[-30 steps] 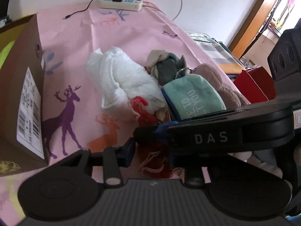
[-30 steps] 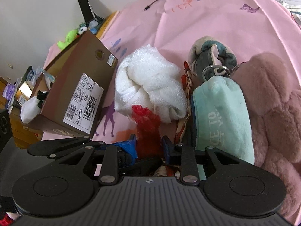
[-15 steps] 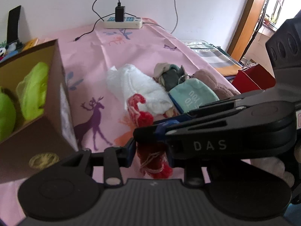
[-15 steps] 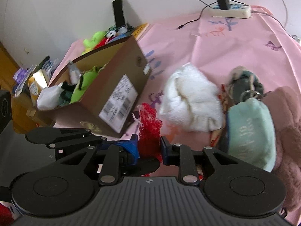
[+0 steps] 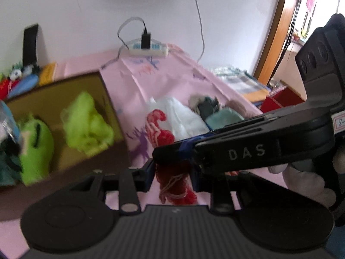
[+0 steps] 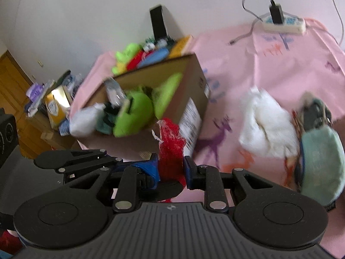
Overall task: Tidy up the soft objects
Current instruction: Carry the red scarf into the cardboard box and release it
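Both grippers hold one red knitted soft item (image 5: 160, 133) in the air over the pink cloth; it also shows in the right wrist view (image 6: 171, 149). My left gripper (image 5: 173, 173) is shut on its lower part. My right gripper (image 6: 170, 169) is shut on it too and crosses the left wrist view from the right. A brown cardboard box (image 6: 189, 90) holding green plush toys (image 6: 133, 114) stands left of the item; it also shows in the left wrist view (image 5: 107, 99). A white towel (image 6: 267, 127), a mint pouch (image 6: 321, 157) and a grey-green bundle (image 6: 315, 112) lie to the right.
A power strip (image 5: 148, 49) with a plugged charger lies at the far edge of the pink deer-print cloth (image 6: 280, 64). More toys (image 6: 138, 56) and a black upright device (image 6: 158, 24) sit behind the box. Red boxes (image 5: 280, 99) stand off the right side.
Both grippers have lifted the red item up and leftward, away from the pile. The box interior with the green toys has come into view.
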